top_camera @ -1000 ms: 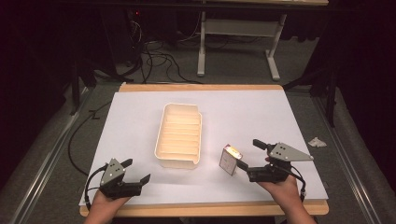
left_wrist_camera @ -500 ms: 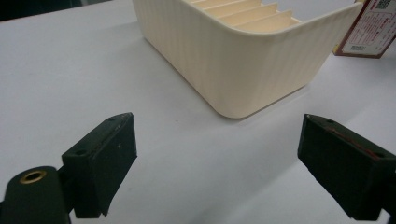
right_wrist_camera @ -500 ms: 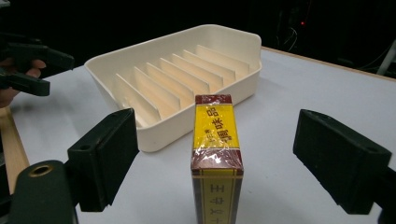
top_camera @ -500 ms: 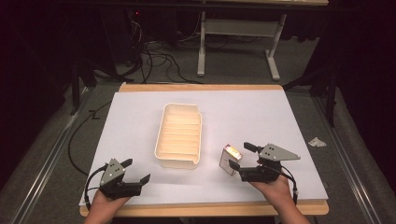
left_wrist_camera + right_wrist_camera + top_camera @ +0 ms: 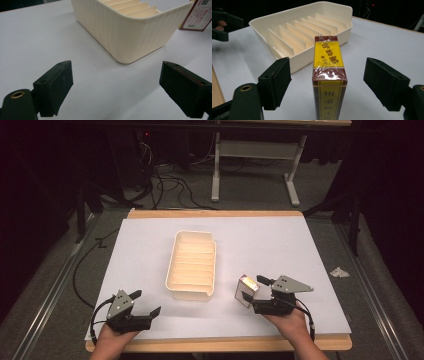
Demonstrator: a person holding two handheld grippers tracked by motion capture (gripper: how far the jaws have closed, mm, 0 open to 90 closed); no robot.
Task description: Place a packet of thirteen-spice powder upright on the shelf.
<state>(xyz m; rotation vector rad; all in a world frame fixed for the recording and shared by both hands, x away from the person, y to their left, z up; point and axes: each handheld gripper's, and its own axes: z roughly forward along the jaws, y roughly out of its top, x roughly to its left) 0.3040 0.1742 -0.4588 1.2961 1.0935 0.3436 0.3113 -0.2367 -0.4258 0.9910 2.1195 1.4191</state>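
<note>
While the scene reads from above: one white-covered table (image 5: 150, 245) fills the middle of the frame, with a person's two hands entering from the bottom edge.
Box: one small carton (image 5: 246, 290) in dark red and yellow with printed characters, wrapped in clear film — it stands upright on the table in the lower right of the high view, just right of the tray's near corner.
Box axis: its long axis runs vertically; in the right gripper view its narrow top face (image 5: 328, 56) stretches away from the camera toward the tray.
Tray: one cream plastic tray (image 5: 192, 262) with a row of thin dividers, lying at the centre of the high view, its long side running from near edge to far edge of the table.
Right gripper (image 5: 252, 290): one, lower right of the high view; its jaws spread wide with the box standing between them, touching neither jaw — nothing is gripped.
Left gripper (image 5: 146, 303): one, lower left of the high view; jaws wide apart and empty, aimed at the tray's rounded near corner (image 5: 130, 32).
Floor: a crumpled scrap of paper (image 5: 339, 272) lies at the right, beside the table.
</note>
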